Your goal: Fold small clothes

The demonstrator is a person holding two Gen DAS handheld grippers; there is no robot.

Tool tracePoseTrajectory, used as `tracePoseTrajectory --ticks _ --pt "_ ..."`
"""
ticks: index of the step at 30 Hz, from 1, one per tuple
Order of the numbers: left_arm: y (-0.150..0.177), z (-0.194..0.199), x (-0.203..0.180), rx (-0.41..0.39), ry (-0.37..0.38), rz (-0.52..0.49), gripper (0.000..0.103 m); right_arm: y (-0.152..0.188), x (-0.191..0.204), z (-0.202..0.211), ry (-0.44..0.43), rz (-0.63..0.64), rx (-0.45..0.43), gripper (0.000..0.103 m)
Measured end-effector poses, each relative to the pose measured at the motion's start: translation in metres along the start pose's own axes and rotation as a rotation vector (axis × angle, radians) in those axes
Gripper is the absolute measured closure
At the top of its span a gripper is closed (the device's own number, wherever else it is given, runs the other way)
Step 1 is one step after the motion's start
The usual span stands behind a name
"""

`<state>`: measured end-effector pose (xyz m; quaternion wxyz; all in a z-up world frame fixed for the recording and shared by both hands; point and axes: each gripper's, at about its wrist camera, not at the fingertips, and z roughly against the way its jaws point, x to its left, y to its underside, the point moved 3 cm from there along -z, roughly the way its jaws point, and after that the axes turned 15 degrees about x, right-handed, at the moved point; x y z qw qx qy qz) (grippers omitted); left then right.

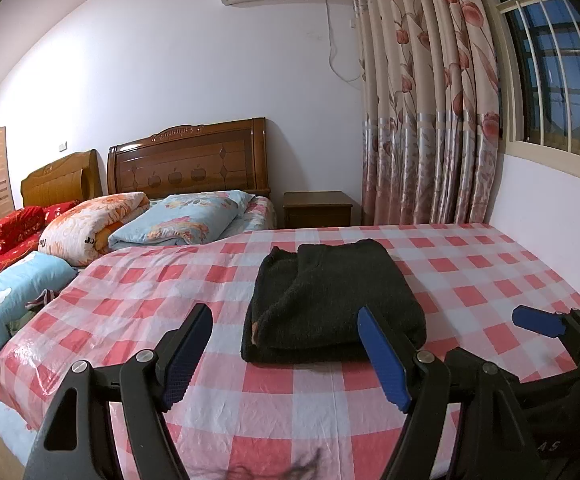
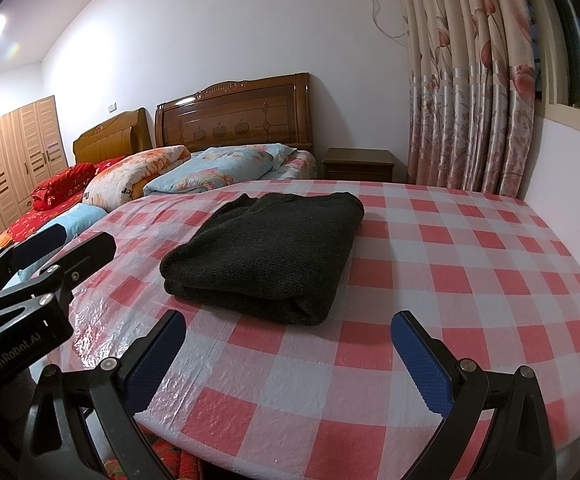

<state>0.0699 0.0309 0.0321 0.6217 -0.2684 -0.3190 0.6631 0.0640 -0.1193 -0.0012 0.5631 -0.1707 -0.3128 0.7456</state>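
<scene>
A dark knitted garment [image 1: 329,300] [image 2: 266,256] lies folded into a thick rectangle on a table under a red-and-white checked plastic cover [image 1: 150,292] [image 2: 449,260]. My left gripper [image 1: 286,314] is open, its blue pads wide apart just short of the garment's near edge, holding nothing. My right gripper [image 2: 288,318] is likewise open and empty, hovering in front of the garment's near fold. In each wrist view the other gripper shows at the side: the right one's fingers [image 1: 537,320], the left one's fingers [image 2: 90,246]. Neither gripper touches the cloth.
Two beds with wooden headboards [image 1: 188,156] stand beyond the table's left edge, piled with quilts and pillows [image 1: 178,220]. A small nightstand [image 1: 317,209] and a flowered curtain [image 1: 429,120] are at the back. A white wall [image 1: 561,208] borders the table on the right.
</scene>
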Motion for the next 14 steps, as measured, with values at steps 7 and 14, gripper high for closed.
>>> tracePoseTrajectory --ticks 7,14 --pt "-0.002 -0.003 -0.002 -0.015 0.02 0.013 0.026 0.001 0.002 -0.004 0.01 0.016 0.005 0.0" --pt "0.0 -0.023 -0.012 -0.003 -0.002 -0.021 0.046 -0.009 0.01 -0.021 0.035 0.075 0.024 0.0"
